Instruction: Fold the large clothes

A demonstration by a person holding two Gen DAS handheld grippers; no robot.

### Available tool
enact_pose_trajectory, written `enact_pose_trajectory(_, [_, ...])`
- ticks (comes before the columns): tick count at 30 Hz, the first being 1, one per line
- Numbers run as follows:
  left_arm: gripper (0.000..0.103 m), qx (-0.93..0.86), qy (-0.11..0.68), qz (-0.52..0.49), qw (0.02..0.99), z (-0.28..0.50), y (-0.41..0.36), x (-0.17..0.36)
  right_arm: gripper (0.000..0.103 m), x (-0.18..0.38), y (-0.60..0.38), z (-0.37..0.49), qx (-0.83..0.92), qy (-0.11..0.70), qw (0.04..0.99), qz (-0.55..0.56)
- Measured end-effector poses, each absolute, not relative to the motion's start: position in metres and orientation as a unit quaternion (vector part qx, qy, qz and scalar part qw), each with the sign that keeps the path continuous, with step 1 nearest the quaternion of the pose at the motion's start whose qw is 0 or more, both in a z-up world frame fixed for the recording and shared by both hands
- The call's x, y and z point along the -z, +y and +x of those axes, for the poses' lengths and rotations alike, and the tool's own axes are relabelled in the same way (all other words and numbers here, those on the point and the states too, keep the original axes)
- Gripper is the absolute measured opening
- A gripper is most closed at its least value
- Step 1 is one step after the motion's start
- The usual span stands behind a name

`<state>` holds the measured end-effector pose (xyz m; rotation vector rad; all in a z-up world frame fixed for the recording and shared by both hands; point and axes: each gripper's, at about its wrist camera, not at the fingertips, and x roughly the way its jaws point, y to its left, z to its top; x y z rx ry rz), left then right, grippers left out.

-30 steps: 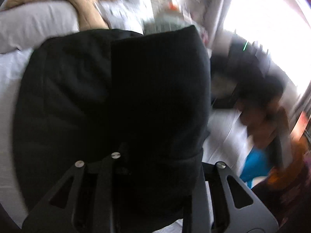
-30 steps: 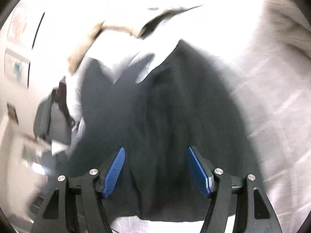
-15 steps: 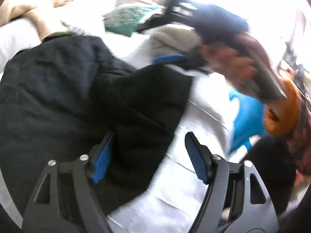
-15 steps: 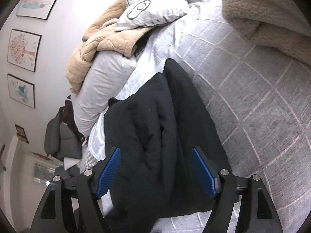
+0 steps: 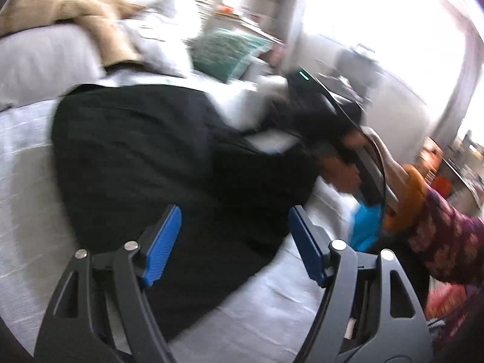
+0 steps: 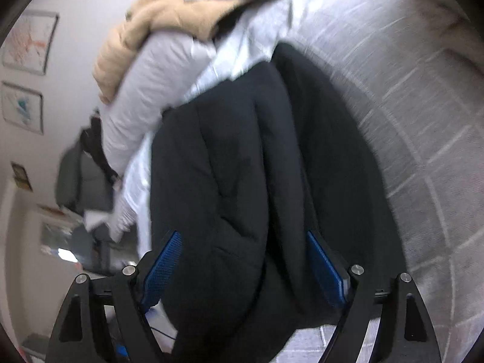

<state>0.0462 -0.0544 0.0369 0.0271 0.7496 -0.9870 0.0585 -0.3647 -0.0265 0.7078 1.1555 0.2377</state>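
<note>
A large black padded garment (image 5: 136, 151) lies bunched in thick folds on the grey checked bed cover (image 6: 423, 121). My left gripper (image 5: 234, 211) is open above the garment's near edge, its blue pads apart and clear of the cloth. My right gripper (image 6: 243, 236) sits low over the same black garment (image 6: 242, 151). Its jaws are opening, a thick fold bulges up between the blue pads, and they are not pressing on it. In the left wrist view a person's hand (image 5: 341, 175) with an orange cuff holds the right tool at the garment's far end.
A tan blanket (image 6: 157, 18) and a pale grey pillow (image 6: 151, 84) lie at the head of the bed, with a teal cushion (image 5: 224, 51) further along. Framed pictures (image 6: 27, 42) hang on the wall. A blue object (image 5: 366, 227) sits beside the bed.
My left gripper went from shut on the black cloth to open, let it drop and pulled back upward. My right gripper's jaws widened as it sank closer to the garment.
</note>
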Motion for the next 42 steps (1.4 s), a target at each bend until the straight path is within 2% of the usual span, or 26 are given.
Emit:
enact_pose_trajectory(1, [0.074, 0.440, 0.355, 0.006, 0.825, 0.056, -0.047, -0.035, 0.078, 0.031, -0.356, 0.063, -0.104, 0.541, 0.776, 0.308])
enact_pose_trajectory(2, [0.074, 0.422, 0.358, -0.001, 0.833, 0.063, -0.040, -0.033, 0.056, 0.032, -0.350, 0.066, -0.100, 0.544, 0.780, 0.292])
enact_pose_trajectory(4, [0.074, 0.373, 0.368, -0.023, 0.852, 0.080, -0.028, -0.027, 0.039, 0.027, -0.339, 0.071, -0.096, 0.541, 0.794, 0.260])
enact_pose_trajectory(5, [0.074, 0.349, 0.368, -0.039, 0.861, 0.087, -0.022, -0.026, 0.033, 0.019, -0.336, 0.070, -0.095, 0.528, 0.806, 0.251])
enact_pose_trajectory(7, [0.073, 0.330, 0.361, -0.065, 0.870, 0.094, -0.016, -0.025, 0.029, 0.001, -0.334, 0.066, -0.103, 0.501, 0.825, 0.241])
enact_pose_trajectory(8, [0.068, 0.327, 0.358, -0.074, 0.871, 0.094, -0.015, -0.025, 0.027, -0.012, -0.336, 0.061, -0.112, 0.482, 0.835, 0.241])
enact_pose_trajectory(11, [0.056, 0.337, 0.349, -0.101, 0.869, 0.091, -0.018, -0.029, 0.027, -0.048, -0.351, 0.043, -0.149, 0.426, 0.856, 0.253])
enact_pose_trajectory(13, [0.056, 0.349, 0.351, -0.097, 0.864, 0.087, -0.030, -0.027, 0.027, -0.060, -0.364, 0.034, -0.144, 0.400, 0.873, 0.241])
enact_pose_trajectory(16, [0.056, 0.360, 0.366, -0.064, 0.856, 0.085, -0.058, -0.010, 0.028, -0.043, -0.404, 0.034, -0.108, 0.402, 0.864, 0.283])
enact_pose_trajectory(18, [0.056, 0.364, 0.364, -0.038, 0.856, 0.086, -0.078, 0.000, 0.037, -0.016, -0.429, 0.037, -0.059, 0.433, 0.850, 0.293])
enact_pose_trajectory(20, [0.056, 0.362, 0.359, -0.002, 0.860, 0.081, -0.093, 0.006, 0.057, 0.013, -0.452, 0.036, -0.001, 0.478, 0.826, 0.299])
enact_pose_trajectory(22, [0.056, 0.354, 0.355, 0.024, 0.865, 0.075, -0.100, 0.002, 0.060, 0.011, -0.463, 0.029, 0.004, 0.470, 0.825, 0.314])
enact_pose_trajectory(28, [0.056, 0.339, 0.373, -0.021, 0.864, 0.093, -0.089, -0.016, 0.061, -0.057, -0.443, 0.004, 0.065, 0.379, 0.896, 0.223])
enact_pose_trajectory(33, [0.056, 0.306, 0.366, -0.012, 0.879, 0.118, -0.102, -0.031, 0.061, -0.089, -0.400, 0.023, 0.036, 0.322, 0.925, 0.196])
enact_pose_trajectory(38, [0.056, 0.278, 0.363, -0.001, 0.890, 0.161, -0.140, -0.039, 0.061, -0.080, -0.356, 0.070, 0.049, 0.314, 0.939, 0.131])
enact_pose_trajectory(42, [0.056, 0.238, 0.370, 0.031, 0.898, 0.206, -0.170, -0.026, 0.061, -0.057, -0.355, 0.092, 0.094, 0.316, 0.939, 0.097])
